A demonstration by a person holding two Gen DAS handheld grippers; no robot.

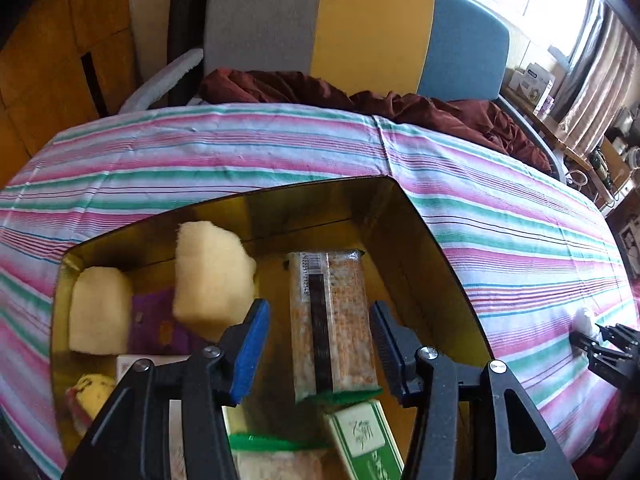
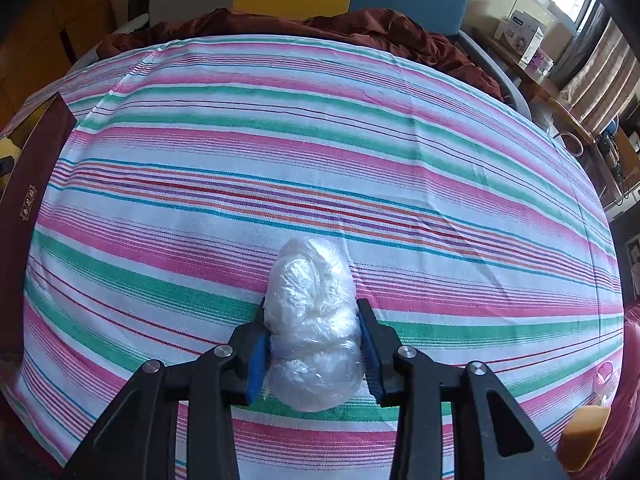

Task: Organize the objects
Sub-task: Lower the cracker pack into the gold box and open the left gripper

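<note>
In the left wrist view, a gold-lined box (image 1: 424, 232) sits on the striped cloth and holds two pale yellow sponges (image 1: 212, 276), a long orange snack packet (image 1: 332, 320), a green-and-white carton (image 1: 364, 440), a purple packet (image 1: 160, 320) and a yellow toy (image 1: 90, 392). My left gripper (image 1: 316, 344) is open above the box, its fingers either side of the snack packet. In the right wrist view, my right gripper (image 2: 314, 348) is shut on a clear plastic-wrapped white bundle (image 2: 312, 320) resting on the cloth. The right gripper also shows at the left view's right edge (image 1: 600, 344).
The striped cloth (image 2: 320, 140) covers the table. The box's dark maroon outer wall (image 2: 28, 200) stands at the left of the right wrist view. A maroon blanket (image 1: 360, 96) and a grey, yellow and blue chair back (image 1: 360, 28) lie beyond the far edge. An orange sponge (image 2: 584, 432) sits bottom right.
</note>
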